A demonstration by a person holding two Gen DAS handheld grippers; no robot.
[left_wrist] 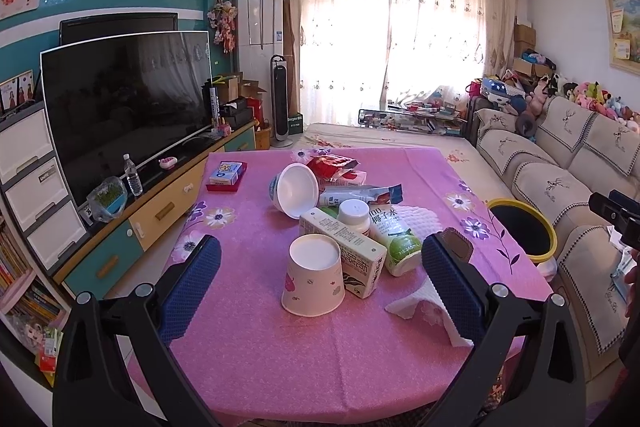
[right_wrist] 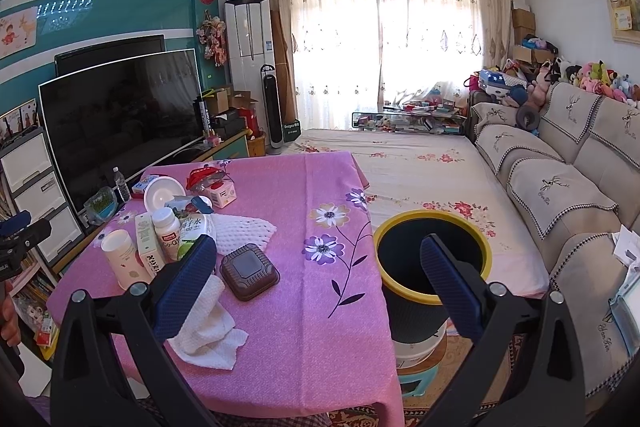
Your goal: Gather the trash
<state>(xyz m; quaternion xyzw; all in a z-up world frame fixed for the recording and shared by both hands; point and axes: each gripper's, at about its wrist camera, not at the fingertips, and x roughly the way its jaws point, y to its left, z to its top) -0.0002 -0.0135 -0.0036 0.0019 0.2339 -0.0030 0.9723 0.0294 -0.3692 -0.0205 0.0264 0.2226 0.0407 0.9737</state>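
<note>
Pink floral tablecloth point(right_wrist: 280, 347) — yellow-rimmed bin point(right_wrist: 434, 301)

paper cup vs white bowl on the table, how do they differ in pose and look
The paper cup stands upside down, base up; the white bowl lies tipped on its side, opening facing the camera. The cup is taller, narrower and printed with small motifs; the bowl is wider with a plain white inside. Both are empty and sit on the pink tablecloth.

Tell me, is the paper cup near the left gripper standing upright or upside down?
Upside down. The paper cup rests on its wide rim on the tablecloth, and its closed white base faces up.
</note>
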